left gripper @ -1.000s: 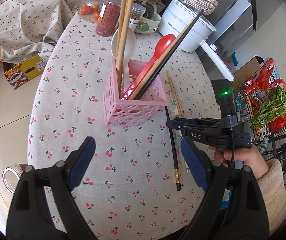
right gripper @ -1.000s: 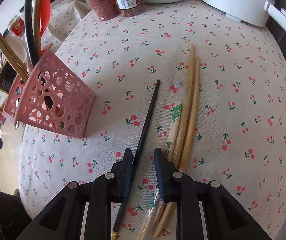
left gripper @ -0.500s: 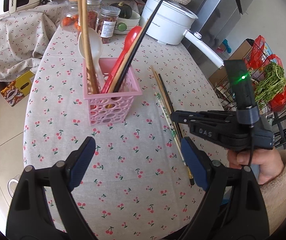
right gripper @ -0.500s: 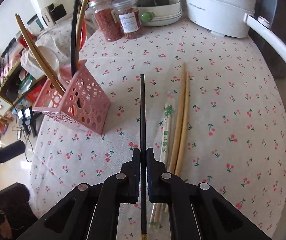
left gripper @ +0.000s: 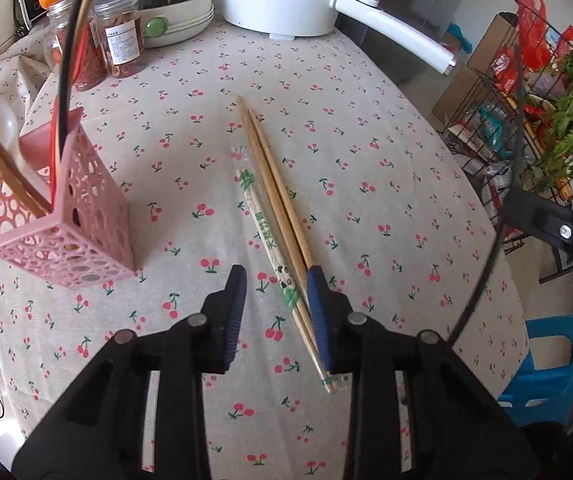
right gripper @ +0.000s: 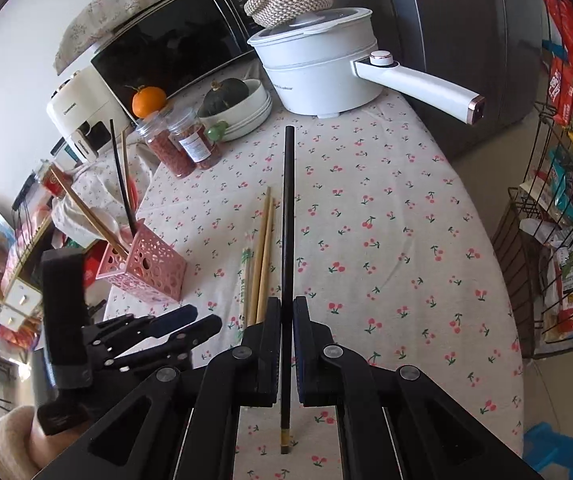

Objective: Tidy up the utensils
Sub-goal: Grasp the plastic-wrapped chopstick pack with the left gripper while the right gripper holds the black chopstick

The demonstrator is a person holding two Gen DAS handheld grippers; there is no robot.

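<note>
Wooden chopsticks (left gripper: 274, 200) near ends hidden behind left claw (left gripper: 274, 312) pad; jar (left gripper: 124, 40) label text illegible.

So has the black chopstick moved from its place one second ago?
Yes. The black chopstick then lay on the tablecloth beside the wooden chopsticks; now the right gripper holds it lifted above them.

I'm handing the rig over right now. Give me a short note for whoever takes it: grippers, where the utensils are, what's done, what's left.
Right gripper: shut on the black chopstick, lifted off the table.
Left gripper: jaws have just been closing around the ends of the wooden chopsticks and the wrapped pair, pads not yet pressing; all lie on the tablecloth.
Pink basket: upright, already holds a black chopstick, wooden chopsticks, a white spoon and something red.
Left: put the black chopstick in the basket, then the wooden and wrapped pairs.
</note>
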